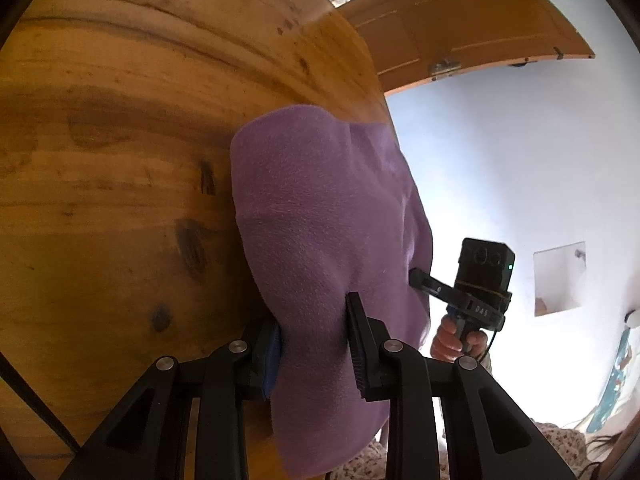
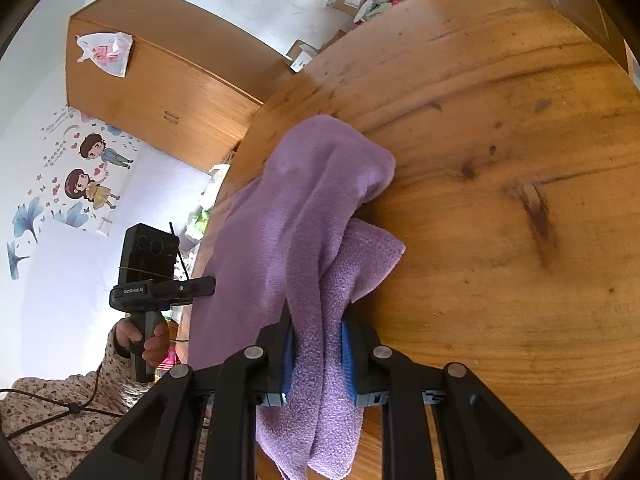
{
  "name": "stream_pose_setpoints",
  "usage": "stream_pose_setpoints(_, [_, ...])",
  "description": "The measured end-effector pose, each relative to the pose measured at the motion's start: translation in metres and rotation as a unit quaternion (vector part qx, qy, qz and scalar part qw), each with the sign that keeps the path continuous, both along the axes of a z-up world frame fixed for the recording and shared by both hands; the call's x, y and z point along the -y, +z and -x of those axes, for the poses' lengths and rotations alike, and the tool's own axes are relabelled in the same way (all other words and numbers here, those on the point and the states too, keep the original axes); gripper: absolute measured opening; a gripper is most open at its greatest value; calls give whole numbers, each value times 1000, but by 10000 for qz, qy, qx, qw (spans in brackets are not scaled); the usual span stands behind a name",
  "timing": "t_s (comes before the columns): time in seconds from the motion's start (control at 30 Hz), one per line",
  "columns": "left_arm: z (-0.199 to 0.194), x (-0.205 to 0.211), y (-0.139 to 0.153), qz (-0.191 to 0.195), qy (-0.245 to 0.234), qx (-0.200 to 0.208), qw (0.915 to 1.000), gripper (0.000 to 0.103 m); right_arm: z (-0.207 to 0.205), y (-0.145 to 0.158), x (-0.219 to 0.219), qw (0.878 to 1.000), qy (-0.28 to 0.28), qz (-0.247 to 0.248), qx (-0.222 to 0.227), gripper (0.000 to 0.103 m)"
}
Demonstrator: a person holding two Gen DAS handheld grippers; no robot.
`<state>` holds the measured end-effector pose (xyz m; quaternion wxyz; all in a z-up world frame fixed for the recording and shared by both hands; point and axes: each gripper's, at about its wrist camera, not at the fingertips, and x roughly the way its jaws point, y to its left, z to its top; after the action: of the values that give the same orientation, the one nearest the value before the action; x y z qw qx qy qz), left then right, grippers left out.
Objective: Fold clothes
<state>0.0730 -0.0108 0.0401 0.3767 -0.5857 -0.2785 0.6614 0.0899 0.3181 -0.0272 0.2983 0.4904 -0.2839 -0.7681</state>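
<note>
- Left wrist view: a wooden counter (image 1: pixel 120 160) fills the scene.
- A purple towel (image 1: pixel 320 208) drapes over the counter's edge.
- The left hand-held gripper (image 1: pixel 314 344) pinches the towel's hanging part.
- The right hand-held gripper (image 2: pixel 318 352) clamps a bunched fold of towel.

Cloth (image 1: pixel 320 216) draped over table (image 1: pixel 120 160) edge, between both claws

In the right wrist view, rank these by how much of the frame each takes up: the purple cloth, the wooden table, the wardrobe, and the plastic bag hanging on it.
Largest to smallest as they look:
1. wooden table
2. purple cloth
3. wardrobe
4. plastic bag
The cloth sits nearest the lens, so its apparent size is inflated.
</note>
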Motion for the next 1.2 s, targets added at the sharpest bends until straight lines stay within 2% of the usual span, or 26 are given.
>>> stream_pose_setpoints(0.23, [16,20,5,-21,145,-156,9998,30,13,9,2,9998,73,86,-193,20])
stream_pose_setpoints(0.5, [43,42,10,42,389,-361,9986,30,37,13,27,9993,231,98,-264,20])
stream_pose_setpoints(1.2, [119,84,-10,91,945,-430,9946,30,111,4,88,9989,365,183,-244,20])
